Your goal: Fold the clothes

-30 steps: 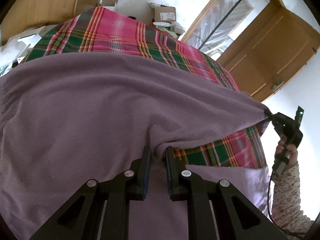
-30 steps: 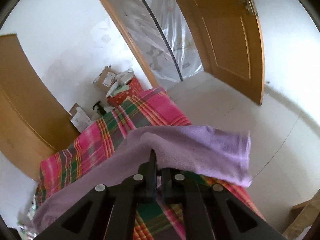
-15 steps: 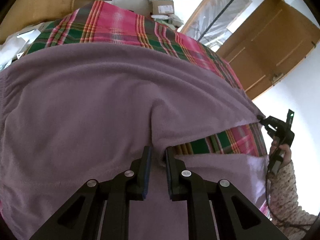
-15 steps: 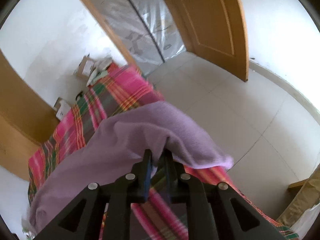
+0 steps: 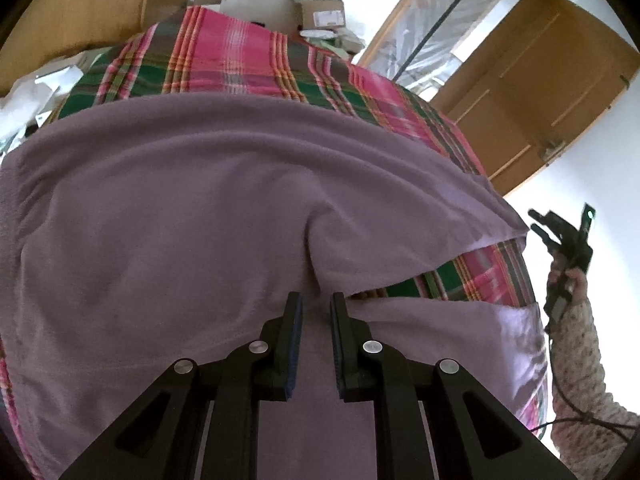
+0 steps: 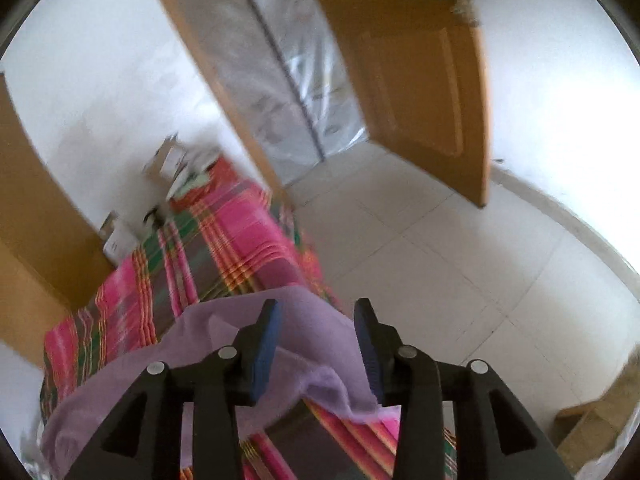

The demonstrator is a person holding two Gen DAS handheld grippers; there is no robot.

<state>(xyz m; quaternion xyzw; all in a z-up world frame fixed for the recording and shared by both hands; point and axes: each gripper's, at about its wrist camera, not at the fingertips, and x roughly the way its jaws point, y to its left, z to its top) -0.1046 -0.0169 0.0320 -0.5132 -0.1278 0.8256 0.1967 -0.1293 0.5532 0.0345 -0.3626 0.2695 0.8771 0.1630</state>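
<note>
Lay spread over the plaid bed cover (image 5: pixel 248 60), the purple garment (image 5: pixel 180 208), one layer doubled over another along the near edge, with a strip of plaid showing between the two layers toward the right edge. Pinched a ridge of that cloth in the left tongs (image 5: pixel 316 312), fingers drawn close with the fabric bunched between them. Stood wide apart, the fingers of the right tongs (image 6: pixel 316 320), gripping nothing; hovered just above a loose purple corner (image 6: pixel 340 380) at the right edge of the bed, the view blurred. Showed from the left camera as well, the right tongs (image 5: pixel 560 232), off the cloth beside the right edge, held in a hand (image 5: pixel 568 280) with a patterned sleeve. Looked like a fold being laid down, one side let go and the other held. Called next, probably, for setting the held ridge flat so the upper layer met the lower squarely, then smoothing the slack; risked a crooked edge, the soft fleece sagging where unsupported.
</note>
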